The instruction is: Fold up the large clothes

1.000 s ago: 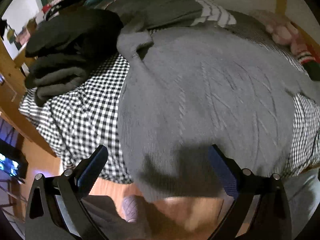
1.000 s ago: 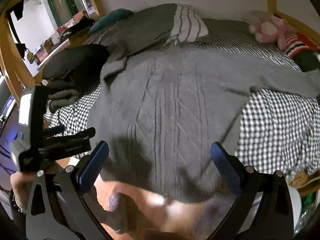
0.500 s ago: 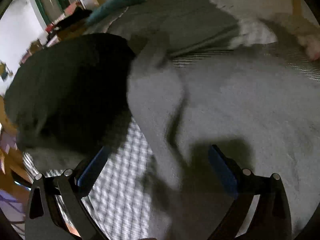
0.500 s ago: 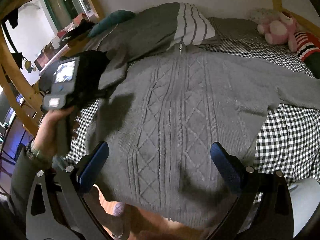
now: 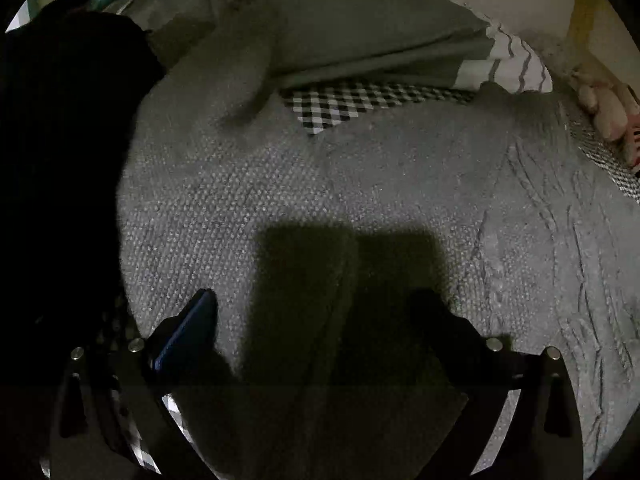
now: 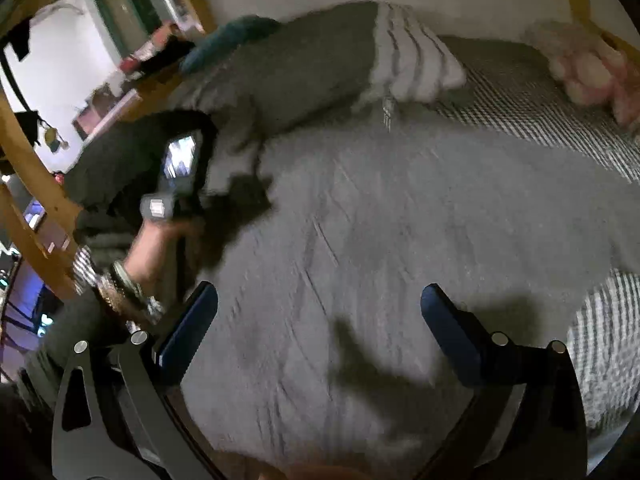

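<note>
Large grey cable-knit sweater (image 6: 400, 240) spread flat across a bed with a black-and-white checked cover (image 5: 352, 100), front up, a small zip pull at the neck toward the grey striped pillow (image 6: 408, 60). Left sleeve (image 5: 236, 80) bent up near a pile of dark folded clothes (image 5: 60, 160) at the bed's left side; pink plush toy (image 6: 580, 68) at the far right, well apart from the work.

Left hand-held gripper (image 5: 316, 312) low over the sweater's left shoulder area, jaws spread wide, nothing between them, dark shadow cast on the knit just ahead. Seen from the right wrist view too, gripped by a hand (image 6: 160, 240) with bracelets at the wrist. Right hand-held gripper (image 6: 320, 308) likewise parted and empty, hovering above the lower body of the sweater near the hem.

Judging by the chunky knit: soft, thick, fairly heavy for a garment, limp with no stiffness, likely to sag and stretch when lifted by one point. Not slippery; pads should bite well into the loose weave. Not fragile, though yarn could snag on a finger edge.

Best hold probably at an edge rather than mid-panel: left shoulder seam or sleeve for one gripper, side hem corner for the other, pinching one full layer, then carrying both points across together to keep the fold straight.
</note>
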A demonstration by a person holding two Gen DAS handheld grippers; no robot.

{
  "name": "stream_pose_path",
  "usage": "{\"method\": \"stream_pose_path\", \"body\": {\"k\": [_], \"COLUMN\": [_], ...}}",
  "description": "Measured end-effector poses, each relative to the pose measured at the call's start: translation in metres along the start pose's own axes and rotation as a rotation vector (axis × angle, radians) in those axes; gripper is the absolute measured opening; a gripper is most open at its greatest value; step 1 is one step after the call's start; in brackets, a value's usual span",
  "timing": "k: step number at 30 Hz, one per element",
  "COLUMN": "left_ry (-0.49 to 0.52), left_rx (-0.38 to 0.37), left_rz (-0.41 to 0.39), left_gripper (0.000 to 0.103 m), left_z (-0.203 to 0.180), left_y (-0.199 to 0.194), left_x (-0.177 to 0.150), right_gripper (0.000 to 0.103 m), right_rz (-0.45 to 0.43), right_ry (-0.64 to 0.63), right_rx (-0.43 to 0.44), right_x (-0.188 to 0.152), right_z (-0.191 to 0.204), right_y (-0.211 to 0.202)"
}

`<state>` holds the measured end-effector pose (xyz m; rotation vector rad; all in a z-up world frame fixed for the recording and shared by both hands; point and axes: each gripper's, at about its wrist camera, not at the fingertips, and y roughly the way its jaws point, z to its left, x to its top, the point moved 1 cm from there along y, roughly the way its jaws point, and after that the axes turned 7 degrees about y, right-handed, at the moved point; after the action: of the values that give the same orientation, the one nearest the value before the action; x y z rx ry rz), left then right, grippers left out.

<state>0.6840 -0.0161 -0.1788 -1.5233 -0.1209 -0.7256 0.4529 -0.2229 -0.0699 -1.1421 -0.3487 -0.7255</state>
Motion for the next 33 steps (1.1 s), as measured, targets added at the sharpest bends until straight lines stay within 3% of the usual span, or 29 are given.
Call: {"method": "stream_pose_path", "body": {"k": [4, 8, 13, 15, 17, 19, 22, 27, 28, 30, 31, 32, 33], "left_ry": [0.037, 0.048, 0.073, 0.067, 0.054, 0.045, 0.010, 0.013, 0.010, 0.005, 0.004, 0.002, -0.002], "left_rx": [-0.013, -0.049, -0.027, -0.014, 0.065, 0.114, 0.030, 0.000, -0.006, -0.012, -0.017, -0.019, -0.022], "left_rz": [-0.020, -0.011, -0.037, -0.076, -0.142, -0.149, -0.073, -0.114, -0.121, -0.124, -0.127, -0.130, -0.135], "left_gripper": [0.096, 0.093, 0.097, 0.097, 0.097, 0.097, 0.098, 0.098, 0.098, 0.098, 0.098, 0.098, 0.097], "left_z": [-0.001, 0.007, 0.006, 0.009, 0.020, 0.030, 0.046, 0.052, 0.053, 0.054, 0.055, 0.056, 0.058], "left_y": [0.001, -0.008, -0.012, -0.018, -0.024, -0.021, -0.002, -0.001, -0.001, 0.001, -0.001, -0.001, -0.002], "left_x": [0.004, -0.007, -0.012, -0.008, 0.000, 0.008, 0.011, 0.018, 0.019, 0.025, 0.025, 0.026, 0.026], "right_gripper": [0.100, 0.100, 0.100, 0.100, 0.100, 0.100, 0.100, 0.099, 0.095, 0.057, 0.046, 0.026, 0.017], "right_rz": [-0.030, -0.040, 0.047, 0.082, 0.136, 0.153, 0.144, 0.161, 0.179, 0.180, 0.165, 0.155, 0.152], "right_ry": [-0.050, -0.164, -0.399, -0.448, -0.450, -0.451, -0.452, -0.527, -0.523, -0.537, -0.539, -0.522, -0.496], "right_rx": [0.031, 0.014, -0.063, -0.109, -0.084, -0.073, -0.052, 0.003, -0.029, -0.052, -0.080, -0.081, -0.074], "right_x": [0.065, 0.134, 0.204, 0.220, 0.231, 0.239, 0.251, 0.250, 0.249, 0.248, 0.249, 0.253, 0.258], "right_z": [0.030, 0.069, 0.126, 0.142, 0.152, 0.162, 0.185, 0.234, 0.242, 0.255, 0.259, 0.261, 0.260], "right_y": [0.034, 0.096, 0.220, 0.267, 0.302, 0.329, 0.359, 0.397, 0.406, 0.411, 0.410, 0.405, 0.398]}}
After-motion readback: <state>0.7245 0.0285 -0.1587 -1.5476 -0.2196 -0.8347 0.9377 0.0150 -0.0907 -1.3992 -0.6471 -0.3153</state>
